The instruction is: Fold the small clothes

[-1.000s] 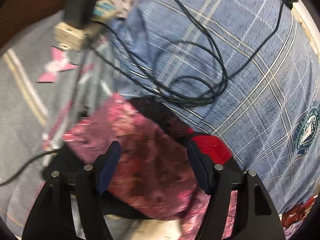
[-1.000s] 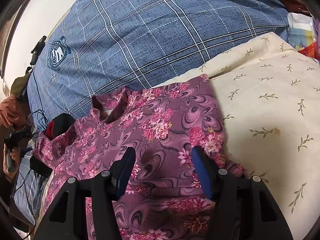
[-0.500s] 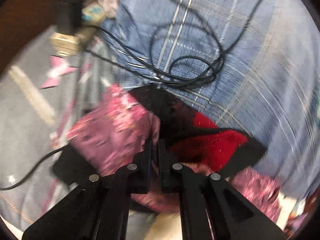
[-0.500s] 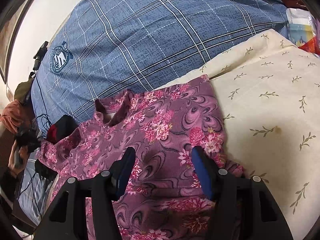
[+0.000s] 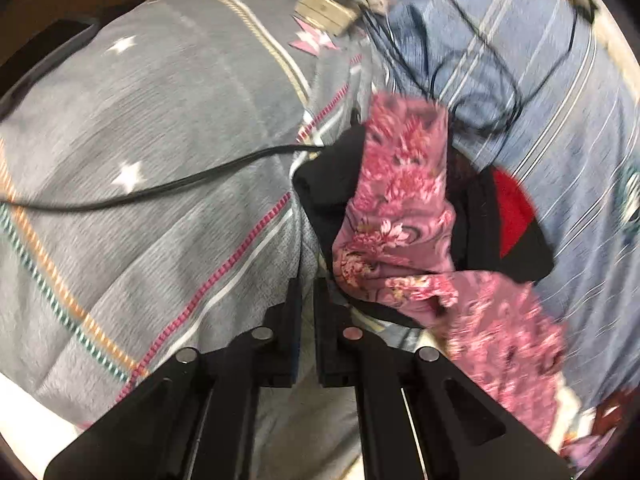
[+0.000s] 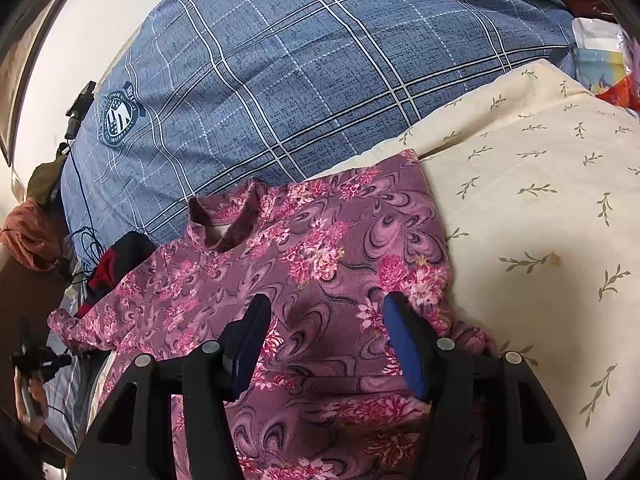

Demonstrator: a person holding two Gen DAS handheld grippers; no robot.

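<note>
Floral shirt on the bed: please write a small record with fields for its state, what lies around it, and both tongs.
garment: purple floral shirt, spread flat, collar toward the blue plaid bedding
under it: cream leaf-print sheet
one sleeve: lies over a black and red garment
left tongs: shut beside that sleeve; grip unclear
right tongs: open above the shirt's lower part

A blue checked pillow with a round crest lies behind a cream leaf-print pillow, a black cable crosses a grey striped blanket, and a black-and-red cloth sits beside them.
</note>
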